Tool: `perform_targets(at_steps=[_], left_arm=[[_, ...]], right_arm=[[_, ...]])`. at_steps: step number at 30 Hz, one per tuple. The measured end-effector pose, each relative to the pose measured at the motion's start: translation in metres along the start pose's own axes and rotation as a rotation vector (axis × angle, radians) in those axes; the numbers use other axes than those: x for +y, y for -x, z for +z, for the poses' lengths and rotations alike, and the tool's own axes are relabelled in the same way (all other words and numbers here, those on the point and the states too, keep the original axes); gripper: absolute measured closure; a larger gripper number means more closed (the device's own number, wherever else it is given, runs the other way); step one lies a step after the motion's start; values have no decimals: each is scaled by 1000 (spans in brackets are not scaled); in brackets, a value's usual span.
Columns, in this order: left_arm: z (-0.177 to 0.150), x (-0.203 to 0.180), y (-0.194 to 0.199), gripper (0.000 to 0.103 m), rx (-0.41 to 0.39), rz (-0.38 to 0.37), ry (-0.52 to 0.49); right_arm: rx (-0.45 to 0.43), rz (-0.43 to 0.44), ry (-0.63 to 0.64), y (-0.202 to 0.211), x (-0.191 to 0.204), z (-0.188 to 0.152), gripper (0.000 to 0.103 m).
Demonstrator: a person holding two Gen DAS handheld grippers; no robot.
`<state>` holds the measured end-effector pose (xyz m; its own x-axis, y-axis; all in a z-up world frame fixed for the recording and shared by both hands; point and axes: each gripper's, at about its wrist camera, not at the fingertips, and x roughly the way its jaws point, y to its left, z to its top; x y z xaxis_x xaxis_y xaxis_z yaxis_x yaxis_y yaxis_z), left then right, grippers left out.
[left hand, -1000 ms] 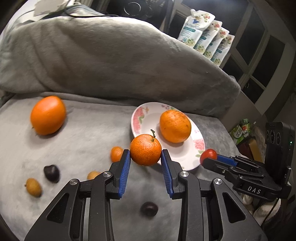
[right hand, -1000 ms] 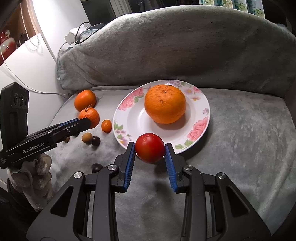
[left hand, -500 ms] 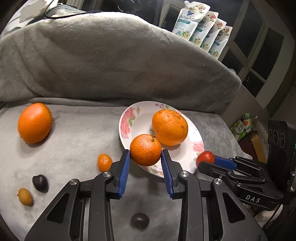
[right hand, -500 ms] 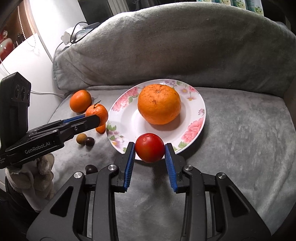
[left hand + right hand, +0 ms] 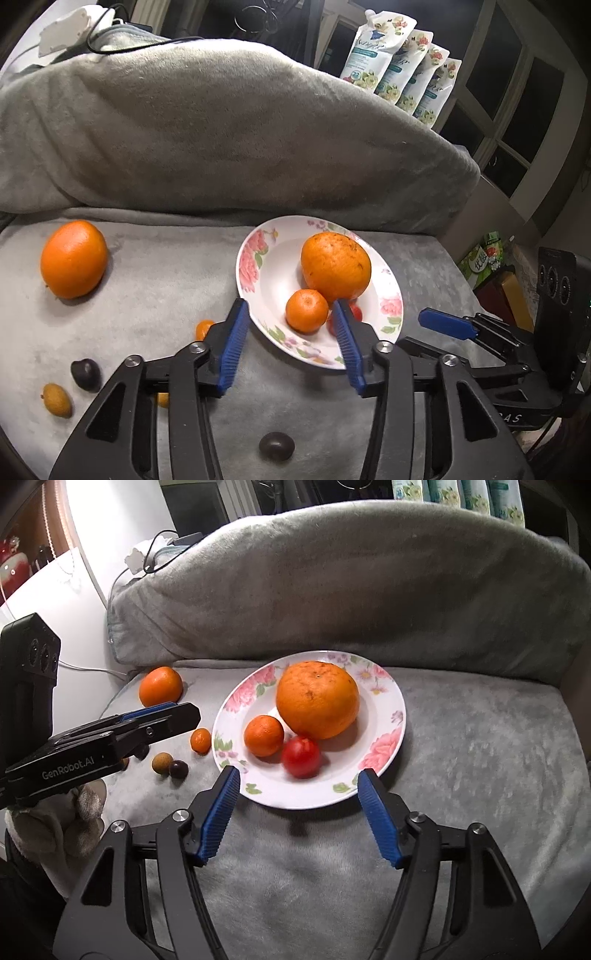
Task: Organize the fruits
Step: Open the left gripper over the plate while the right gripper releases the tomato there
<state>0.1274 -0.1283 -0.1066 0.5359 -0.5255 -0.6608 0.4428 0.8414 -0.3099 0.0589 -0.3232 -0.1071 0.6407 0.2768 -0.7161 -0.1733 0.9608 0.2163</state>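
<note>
Grey blanket (image 5: 461,746) covers the seat where a floral plate (image 5: 384,686) holds a big orange (image 5: 317,698), with a mandarin (image 5: 263,735) and a red tomato (image 5: 301,756) touching its near side. Near the plate's left rim lie another orange (image 5: 160,686), a kumquat (image 5: 200,740) standing on end, and small dark fruits. Both the left gripper (image 5: 291,341) and right gripper (image 5: 299,812) hang at the plate's near rim, fingers spread wide and holding nothing.

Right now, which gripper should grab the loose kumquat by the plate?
Left. The left gripper, jaws open and empty, sits right next to the kumquat. The right gripper is centered on the plate, with the kumquat off to its left.
</note>
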Motion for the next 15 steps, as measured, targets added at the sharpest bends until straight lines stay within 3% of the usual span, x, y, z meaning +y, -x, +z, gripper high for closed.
perform_targets(at_steps=[2, 4, 8, 15], left_arm=[[0, -1, 2, 44, -9, 5, 0], [1, -2, 5, 37, -20, 15, -5], [1, -4, 8, 27, -31, 31, -21], [2, 1, 16, 27, -49, 41, -15]], right_arm=[[-4, 3, 2, 1, 1, 0, 33], [-10, 2, 3, 3, 1, 0, 22], [-25, 5, 10, 6, 5, 0, 16], [-31, 13, 33, 10, 13, 0, 13]])
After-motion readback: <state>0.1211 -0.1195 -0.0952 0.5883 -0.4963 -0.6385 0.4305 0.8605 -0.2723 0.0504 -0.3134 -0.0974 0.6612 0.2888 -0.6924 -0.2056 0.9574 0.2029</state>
